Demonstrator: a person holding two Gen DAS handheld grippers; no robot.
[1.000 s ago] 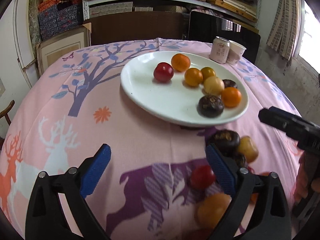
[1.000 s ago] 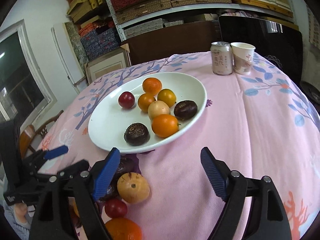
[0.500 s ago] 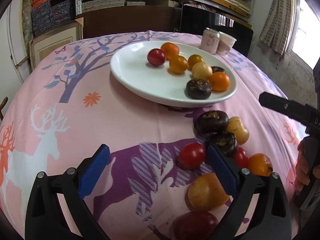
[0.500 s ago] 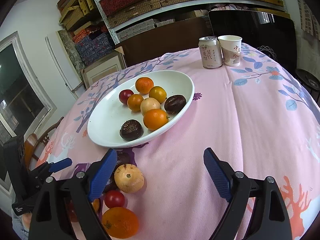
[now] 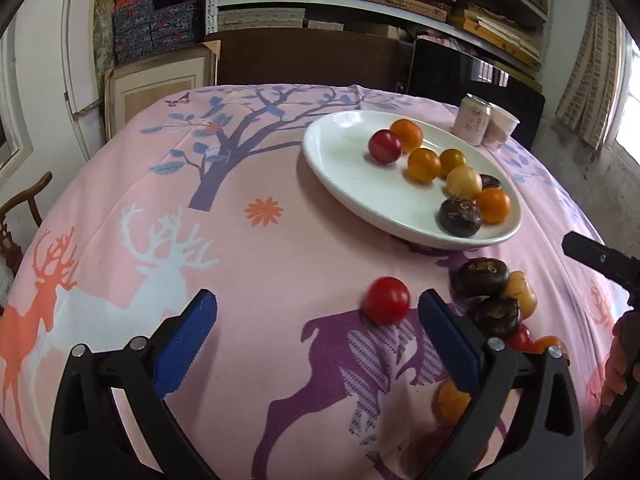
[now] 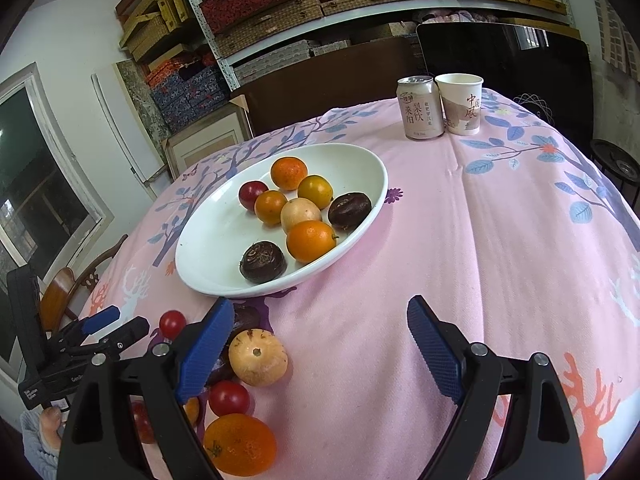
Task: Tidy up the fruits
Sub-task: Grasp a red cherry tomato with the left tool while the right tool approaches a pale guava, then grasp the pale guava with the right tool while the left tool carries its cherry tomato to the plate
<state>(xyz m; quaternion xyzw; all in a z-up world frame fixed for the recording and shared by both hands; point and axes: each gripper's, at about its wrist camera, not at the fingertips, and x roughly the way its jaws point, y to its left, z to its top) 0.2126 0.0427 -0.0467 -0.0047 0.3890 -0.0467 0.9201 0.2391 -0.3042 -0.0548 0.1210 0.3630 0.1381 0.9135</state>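
Observation:
A white plate (image 5: pixel 352 168) (image 6: pixel 216 240) holds several fruits: oranges, a red tomato, a pale one and two dark ones. Near its front edge lies a loose pile with a dark fruit (image 5: pixel 482 278), a pale yellow fruit (image 6: pixel 258 356), a red tomato (image 6: pixel 229 398) and an orange (image 6: pixel 240 444). One red tomato (image 5: pixel 387 301) (image 6: pixel 173 323) lies apart, left of the pile. My left gripper (image 5: pixel 318 300) (image 6: pixel 116 322) has its jaws opening; the tomato sits just inside its right fingertip, unpressed. My right gripper (image 6: pixel 320 308) (image 5: pixel 592 256) stands open over bare cloth beside the pile.
A drink can (image 6: pixel 420 108) and a paper cup (image 6: pixel 460 104) stand at the table's far side. The pink printed cloth (image 5: pixel 240 260) covers the round table. A wooden chair (image 5: pixel 20 216) is at the left edge; shelves and a dark panel stand behind.
The left gripper has swung left, so the plate sits further right in its view. The red tomato now lies apart from the pile by its right fingertip. The right gripper has hardly moved.

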